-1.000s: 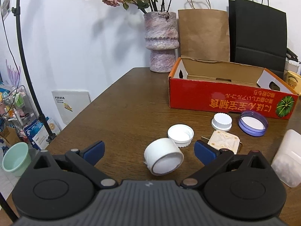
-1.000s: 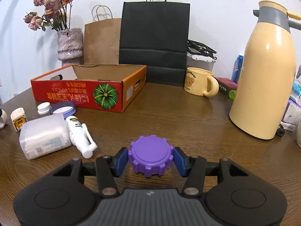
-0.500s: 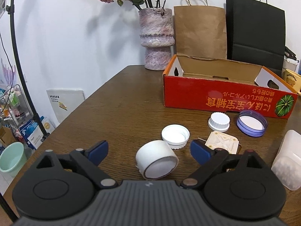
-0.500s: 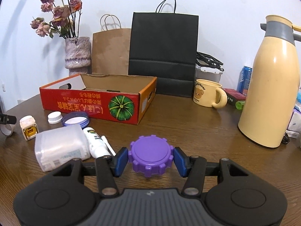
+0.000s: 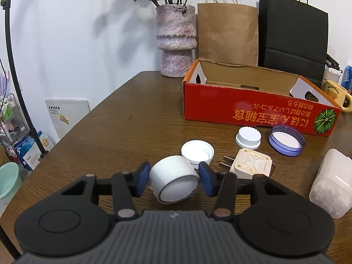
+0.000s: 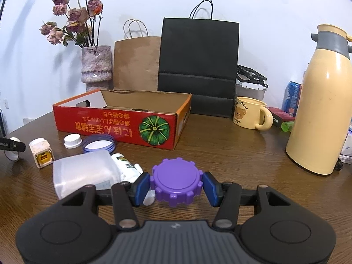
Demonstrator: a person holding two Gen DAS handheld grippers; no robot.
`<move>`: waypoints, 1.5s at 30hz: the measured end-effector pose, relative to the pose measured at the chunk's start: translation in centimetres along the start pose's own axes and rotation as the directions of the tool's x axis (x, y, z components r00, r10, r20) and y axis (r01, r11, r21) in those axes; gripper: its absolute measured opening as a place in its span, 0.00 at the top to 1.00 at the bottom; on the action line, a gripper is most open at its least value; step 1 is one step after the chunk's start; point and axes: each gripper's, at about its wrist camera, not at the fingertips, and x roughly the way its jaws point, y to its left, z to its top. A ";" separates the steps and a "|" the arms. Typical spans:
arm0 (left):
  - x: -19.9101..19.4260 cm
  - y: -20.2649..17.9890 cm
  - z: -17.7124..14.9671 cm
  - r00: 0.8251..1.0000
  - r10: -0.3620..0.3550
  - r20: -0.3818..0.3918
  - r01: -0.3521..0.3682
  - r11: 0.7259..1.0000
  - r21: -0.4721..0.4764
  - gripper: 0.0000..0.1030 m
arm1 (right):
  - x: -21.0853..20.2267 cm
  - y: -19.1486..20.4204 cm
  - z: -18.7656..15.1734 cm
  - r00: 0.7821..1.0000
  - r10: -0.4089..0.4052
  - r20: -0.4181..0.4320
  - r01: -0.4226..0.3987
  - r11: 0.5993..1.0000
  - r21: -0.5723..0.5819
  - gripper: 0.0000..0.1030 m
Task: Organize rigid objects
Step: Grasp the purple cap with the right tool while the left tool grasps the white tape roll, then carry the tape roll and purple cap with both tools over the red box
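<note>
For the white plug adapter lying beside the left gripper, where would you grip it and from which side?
Grip the white plug adapter across its two flat side walls, coming down from above. It lies with its broad ribbed face up and its metal prongs pointing left toward the open white cap, so avoid that end. The body is squarish, so parallel pads should seat well there.

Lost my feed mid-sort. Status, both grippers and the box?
Left gripper: jaws just closed on white tape roll. Right gripper shut on purple cap. Red box open, path to it clear.
</note>
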 end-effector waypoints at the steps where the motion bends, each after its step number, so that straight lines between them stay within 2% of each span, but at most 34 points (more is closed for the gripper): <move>1: -0.1 0.0 0.0 1.000 0.002 0.003 -0.002 1.000 0.001 0.52 | 0.0 0.1 0.0 1.000 0.002 0.001 -0.002 1.000 0.001 0.49; 12: -2.0 -0.1 0.1 0.997 0.008 0.081 -0.009 1.000 0.003 0.52 | -0.4 1.5 0.4 0.999 0.026 0.021 -0.026 1.000 0.006 0.49; 21: -3.7 -1.0 0.4 0.994 -0.039 0.097 0.038 0.999 0.009 0.52 | -0.8 3.2 0.9 0.998 0.060 0.034 -0.060 0.998 0.013 0.49; 32: -6.4 -3.3 2.0 0.983 -0.091 0.157 0.085 0.995 0.047 0.52 | -1.5 5.3 2.3 0.993 0.102 0.061 -0.102 0.995 0.006 0.49; 45: -6.9 -5.1 4.2 0.973 -0.123 0.196 0.116 0.992 0.050 0.52 | -1.2 7.2 4.9 0.987 0.126 0.100 -0.124 0.992 -0.026 0.49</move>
